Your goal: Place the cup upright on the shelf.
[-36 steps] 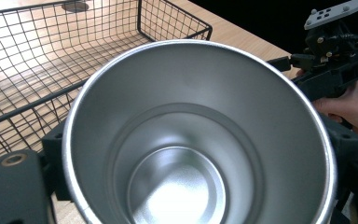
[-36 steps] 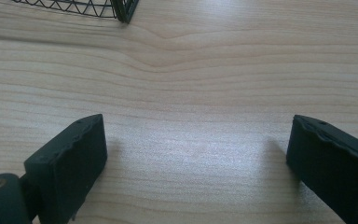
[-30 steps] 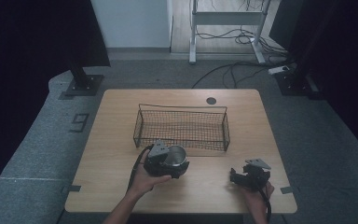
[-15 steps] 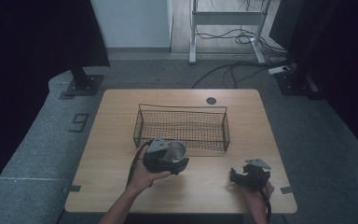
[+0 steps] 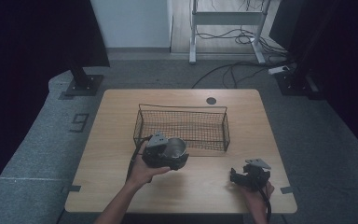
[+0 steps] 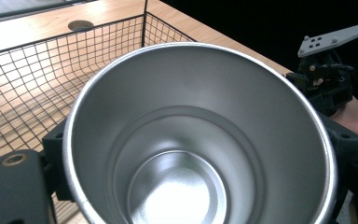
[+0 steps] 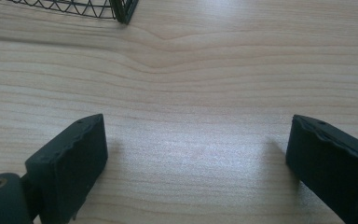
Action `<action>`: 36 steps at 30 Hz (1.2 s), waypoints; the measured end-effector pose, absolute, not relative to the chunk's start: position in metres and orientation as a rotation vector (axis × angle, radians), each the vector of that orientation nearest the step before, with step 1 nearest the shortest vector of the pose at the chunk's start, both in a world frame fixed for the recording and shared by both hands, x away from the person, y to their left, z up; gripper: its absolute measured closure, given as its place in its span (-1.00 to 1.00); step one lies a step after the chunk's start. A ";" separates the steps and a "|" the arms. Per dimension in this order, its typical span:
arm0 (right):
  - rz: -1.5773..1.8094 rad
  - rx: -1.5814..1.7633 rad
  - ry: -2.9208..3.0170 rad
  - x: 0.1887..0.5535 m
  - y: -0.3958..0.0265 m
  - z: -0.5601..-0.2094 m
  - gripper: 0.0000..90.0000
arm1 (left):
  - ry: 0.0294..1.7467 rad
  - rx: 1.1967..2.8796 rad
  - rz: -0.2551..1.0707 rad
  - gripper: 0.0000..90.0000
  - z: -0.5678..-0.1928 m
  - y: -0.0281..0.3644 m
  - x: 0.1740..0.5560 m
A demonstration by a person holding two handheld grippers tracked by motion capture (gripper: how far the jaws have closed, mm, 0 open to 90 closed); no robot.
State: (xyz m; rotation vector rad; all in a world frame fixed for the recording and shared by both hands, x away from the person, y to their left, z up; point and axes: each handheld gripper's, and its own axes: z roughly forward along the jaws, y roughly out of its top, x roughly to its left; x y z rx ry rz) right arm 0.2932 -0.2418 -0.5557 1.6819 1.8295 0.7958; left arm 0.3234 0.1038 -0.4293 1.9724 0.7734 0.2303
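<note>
A shiny steel cup [image 5: 175,148] is held just above the wooden table [image 5: 205,186], close to the front wall of a black wire basket [image 5: 182,108]. My left gripper [image 5: 166,157] is shut on the cup, one jaw on each side of it. In the left gripper view the cup's bare inside [image 6: 200,140] faces the camera, with the basket [image 6: 28,79] behind it. My right gripper [image 5: 243,176] rests near the table's front right, its jaws wide open. In the right gripper view nothing but bare wood lies between the jaws of my right gripper [image 7: 196,158].
The basket's near corner [image 7: 121,11] shows at the top of the right gripper view. A round cable hole [image 5: 210,100] sits at the table's far edge. Behind the table are stand bases and cables on the floor. The other gripper [image 6: 328,79] appears at the right of the left gripper view.
My left gripper has edged the cup a little toward the basket. The right gripper has kept still.
</note>
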 end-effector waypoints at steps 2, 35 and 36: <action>0.796 1.682 1.830 0.293 -0.242 -0.556 -0.89 | 0.777 1.968 0.231 -0.67 -0.429 0.104 0.324; 0.797 1.687 1.825 0.294 -0.242 -0.556 -0.88 | 0.799 1.950 0.253 -0.67 -0.410 0.106 0.349; 0.796 1.687 1.825 0.294 -0.242 -0.556 -0.88 | 0.802 1.953 0.253 -0.67 -0.410 0.105 0.350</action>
